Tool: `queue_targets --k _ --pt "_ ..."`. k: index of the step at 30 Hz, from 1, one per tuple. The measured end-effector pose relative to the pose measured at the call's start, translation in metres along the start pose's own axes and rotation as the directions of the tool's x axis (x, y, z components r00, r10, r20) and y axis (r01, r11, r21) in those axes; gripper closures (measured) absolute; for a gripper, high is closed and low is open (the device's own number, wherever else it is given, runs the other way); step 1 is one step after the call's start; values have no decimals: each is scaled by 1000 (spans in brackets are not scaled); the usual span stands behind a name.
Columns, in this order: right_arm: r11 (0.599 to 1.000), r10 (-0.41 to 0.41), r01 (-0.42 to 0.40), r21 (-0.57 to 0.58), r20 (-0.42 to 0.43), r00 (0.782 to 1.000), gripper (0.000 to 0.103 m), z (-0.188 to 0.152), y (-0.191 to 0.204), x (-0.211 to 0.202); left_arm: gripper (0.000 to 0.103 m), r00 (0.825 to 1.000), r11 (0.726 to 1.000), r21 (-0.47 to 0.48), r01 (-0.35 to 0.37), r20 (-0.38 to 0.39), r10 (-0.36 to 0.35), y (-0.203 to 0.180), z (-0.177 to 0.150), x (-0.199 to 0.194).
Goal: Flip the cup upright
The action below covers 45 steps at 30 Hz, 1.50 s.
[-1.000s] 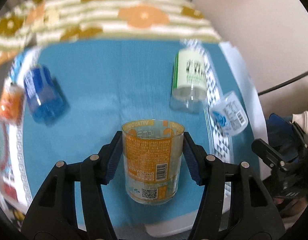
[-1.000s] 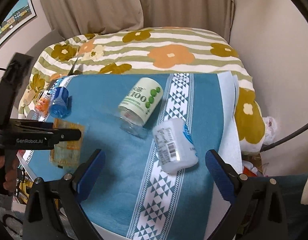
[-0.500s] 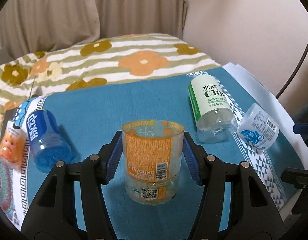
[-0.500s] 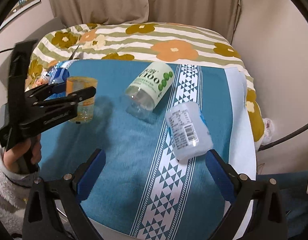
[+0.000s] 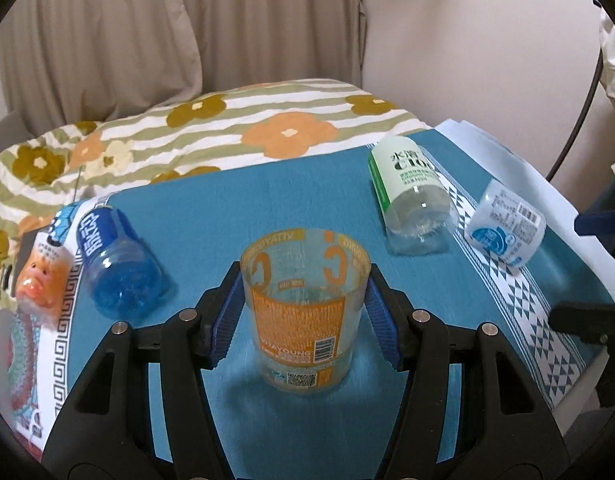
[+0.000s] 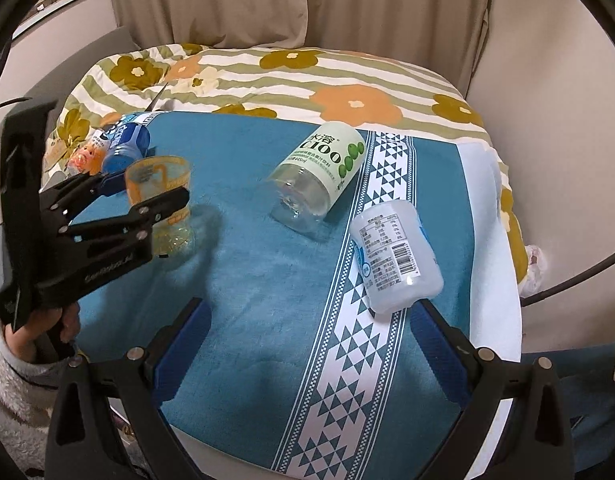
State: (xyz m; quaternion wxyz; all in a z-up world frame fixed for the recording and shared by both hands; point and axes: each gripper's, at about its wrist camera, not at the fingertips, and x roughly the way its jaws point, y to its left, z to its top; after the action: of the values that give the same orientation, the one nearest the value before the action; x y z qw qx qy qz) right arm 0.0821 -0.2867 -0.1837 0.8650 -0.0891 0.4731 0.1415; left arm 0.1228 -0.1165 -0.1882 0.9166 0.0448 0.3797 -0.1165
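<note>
Cup (image 5: 305,308) upright between left hand-held gripper (image 5: 303,320) fingers.

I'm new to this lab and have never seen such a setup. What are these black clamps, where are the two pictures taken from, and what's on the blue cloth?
No robot here: a person holds a two-finger clamp in each hand, each with a fisheye camera looking along its fingers. The left gripper pinches an orange-labelled clear cup, standing upright, mouth up. In the other view the right gripper is open and empty. On the blue cloth lie a green-labelled cup, a white-labelled cup and a blue cup, all on their sides.
</note>
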Motion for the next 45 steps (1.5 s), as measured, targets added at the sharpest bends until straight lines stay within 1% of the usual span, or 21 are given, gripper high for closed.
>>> queue_targets --k 6,10,12,13,14,15,16,17,21,24,27,28,29,33,38,45 --pt "1000 16 -16 7 1 1000 4 -1 4 -1 40 999 999 -39 8 -43 -9 5 -9 -10" --pt "999 33 -34 17 6 999 4 1 6 -3 40 998 1000 -22 -14 -68 12 2 -10 -10" --pt "999 42 -42 24 9 999 4 1 6 -4 37 996 1000 -14 -27 -81 26 0 -10 -10" --pt "999 46 -46 28 11 999 4 1 5 -4 35 995 999 -12 -32 -93 31 0 -10 -9" --pt "998 48 -48 31 12 999 4 1 5 -5 25 994 999 -12 -32 -104 31 0 -10 -8" --pt "998 50 -50 35 15 999 4 1 5 -6 12 994 999 -14 -32 -105 30 0 -10 -9" --pt "998 52 -53 41 19 998 4 0 5 -8 8 994 999 -18 -34 -101 32 1 -9 -11" --pt "997 52 -53 47 24 998 4 0 4 -10 6 995 999 -20 -36 -92 34 1 -8 -15" --pt "995 44 -48 84 53 998 4 1 1 -25 6 995 999 -19 -45 -90 43 4 3 -38" --pt "992 32 -41 119 74 997 4 7 1 -43 6 995 998 -52 -44 -91 39 13 15 -66" --pt "989 16 -30 144 98 995 4 17 4 -65 6 994 994 -88 -59 -94 50 26 29 -100" --pt "988 12 -28 149 110 994 4 21 7 -74 5 994 993 -97 -64 -95 54 28 31 -107" --pt "988 7 -25 152 116 993 4 23 9 -79 0 994 991 -111 -70 -95 60 32 35 -118" --pt "985 -15 -10 174 138 990 4 31 19 -104 0 994 981 -176 -86 -84 72 51 42 -159" --pt "981 -54 26 191 145 988 4 31 36 -123 0 992 974 -201 -108 -81 93 65 38 -189" --pt "978 -102 70 198 156 983 4 21 55 -134 0 991 970 -206 -131 -57 122 73 24 -211"
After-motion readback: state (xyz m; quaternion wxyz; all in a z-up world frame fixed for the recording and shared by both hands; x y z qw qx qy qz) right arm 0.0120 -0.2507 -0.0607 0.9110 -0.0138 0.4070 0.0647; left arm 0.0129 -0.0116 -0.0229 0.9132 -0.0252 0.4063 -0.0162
